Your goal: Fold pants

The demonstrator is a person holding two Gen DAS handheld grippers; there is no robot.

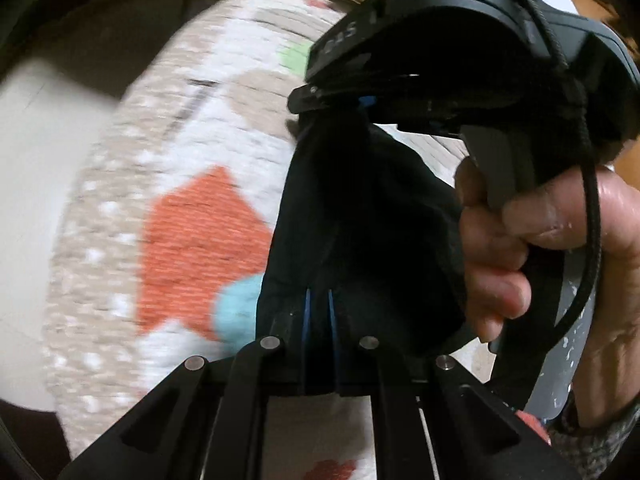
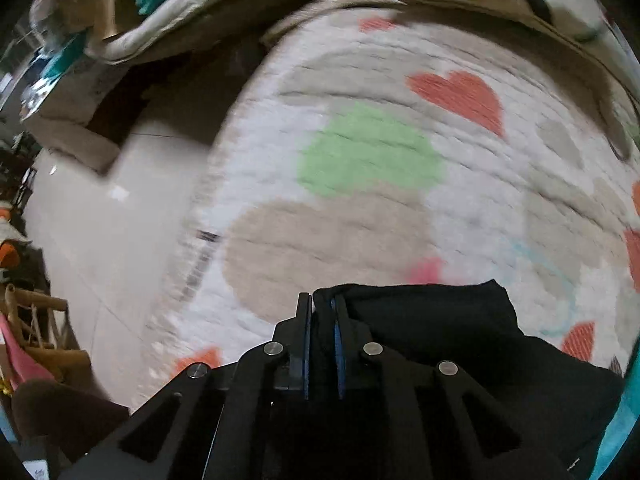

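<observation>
We saw the black fabric pants (image 1: 360, 220) above the heart-patterned rug (image 1: 192, 216), clamped between both the left hand-held gripper (image 1: 318, 304) and the right hand-held gripper (image 2: 322, 312).

Pants hanging between my two grippers, over the rug.

My left gripper (image 1: 318, 312) sits at the lower end of the pants (image 1: 360, 220), my right gripper (image 1: 344, 100) at the upper end, right hand (image 1: 540, 248) beside the cloth. Rug (image 1: 192, 216) lies below and left; bare floor (image 2: 112, 208) left of the rug; bedding (image 2: 192, 0) behind it.
</observation>
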